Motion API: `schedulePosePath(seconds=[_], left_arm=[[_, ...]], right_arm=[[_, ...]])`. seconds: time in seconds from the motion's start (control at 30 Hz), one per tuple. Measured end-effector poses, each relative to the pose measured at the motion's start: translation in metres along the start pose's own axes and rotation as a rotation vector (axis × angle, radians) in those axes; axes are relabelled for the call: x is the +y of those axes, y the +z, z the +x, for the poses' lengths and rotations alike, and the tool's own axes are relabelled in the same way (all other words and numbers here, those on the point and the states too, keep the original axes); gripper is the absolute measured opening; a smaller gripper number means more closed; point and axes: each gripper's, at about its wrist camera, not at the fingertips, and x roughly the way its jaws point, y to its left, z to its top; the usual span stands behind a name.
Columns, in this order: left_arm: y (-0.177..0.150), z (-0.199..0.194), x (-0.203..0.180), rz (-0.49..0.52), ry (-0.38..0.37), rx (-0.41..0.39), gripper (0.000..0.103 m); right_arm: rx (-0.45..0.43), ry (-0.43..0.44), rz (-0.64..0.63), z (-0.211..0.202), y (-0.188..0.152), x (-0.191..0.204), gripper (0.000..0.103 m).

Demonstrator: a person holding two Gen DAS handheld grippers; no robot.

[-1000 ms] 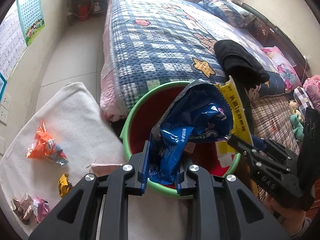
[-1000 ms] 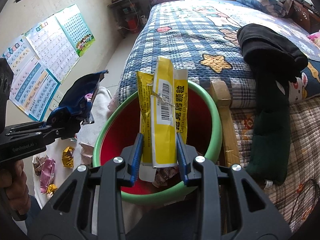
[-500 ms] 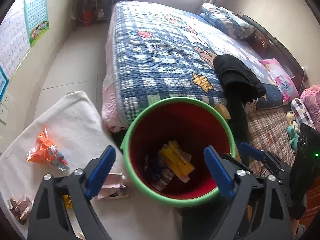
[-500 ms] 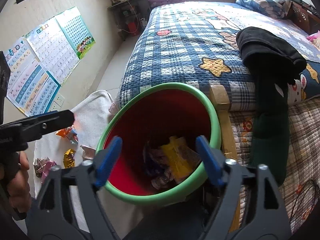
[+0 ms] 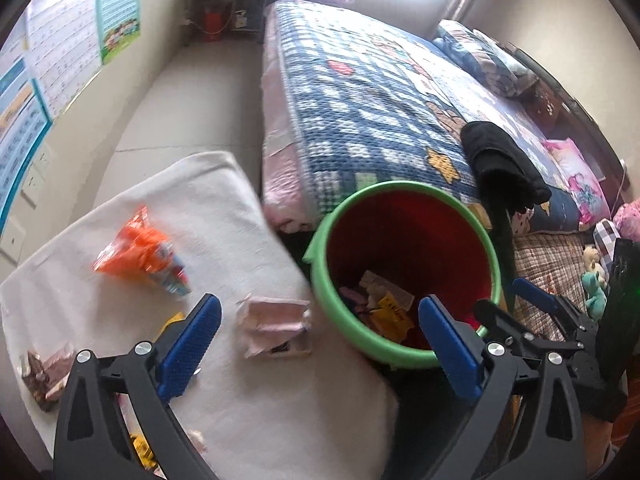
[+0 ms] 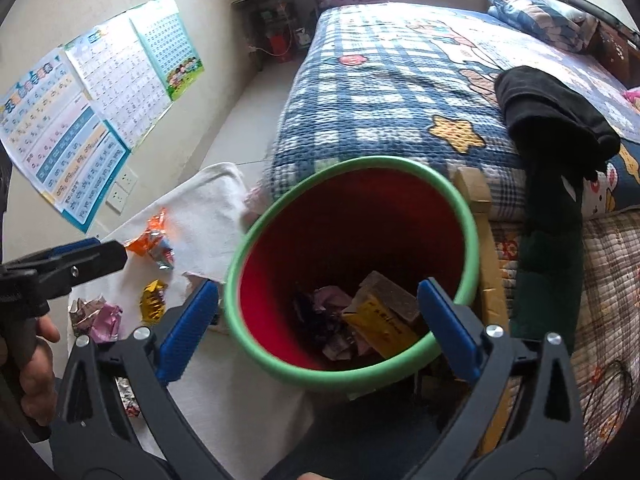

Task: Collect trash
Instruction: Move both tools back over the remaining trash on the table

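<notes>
A red bin with a green rim (image 5: 400,190) (image 6: 352,162) stands between the bed and a white cloth (image 5: 224,200). A yellow packet (image 5: 390,314) (image 6: 376,320) and other wrappers lie inside it. My left gripper (image 5: 320,336) hangs over the cloth by the bin's left rim, jaws opening, nothing between them. My right gripper (image 6: 318,330) is above the bin's mouth, jaws opening and empty. On the cloth lie an orange wrapper (image 5: 140,248) (image 6: 150,240), a pink carton (image 5: 276,320), a small yellow wrapper (image 6: 154,304) and a pink and silver wrapper (image 6: 100,316).
A bed with a blue plaid quilt (image 5: 360,100) runs behind the bin, with a black garment (image 6: 552,120) draped over its edge. A cardboard strip (image 6: 480,216) leans against the bed by the bin. Posters (image 6: 80,120) hang on the left wall.
Both grippers opened: the blue bag and the yellow packet dropped into the bin. My left gripper then swung left, from over the bin to over the cloth.
</notes>
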Motion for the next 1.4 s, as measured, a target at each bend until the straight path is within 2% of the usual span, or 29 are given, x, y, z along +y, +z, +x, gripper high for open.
schedulePosePath(seconds=[0.67,1.0,1.4], left_arm=[[-0.083,-0.047,0.133,-0.195,0.126,0.009,0.095],[-0.119,-0.059,0.175,-0.247,0.186,0.034,0.095],[-0.164,-0.056,0.212,-0.300,0.198,0.105,0.095]], right_arm=[[0.084,0.111,-0.167,0.021,-0.040,0.112,0.098],[0.123,0.148,-0.241,0.036,-0.055,0.157,0.098],[0.165,0.175,-0.312,0.049,-0.070,0.197,0.098]])
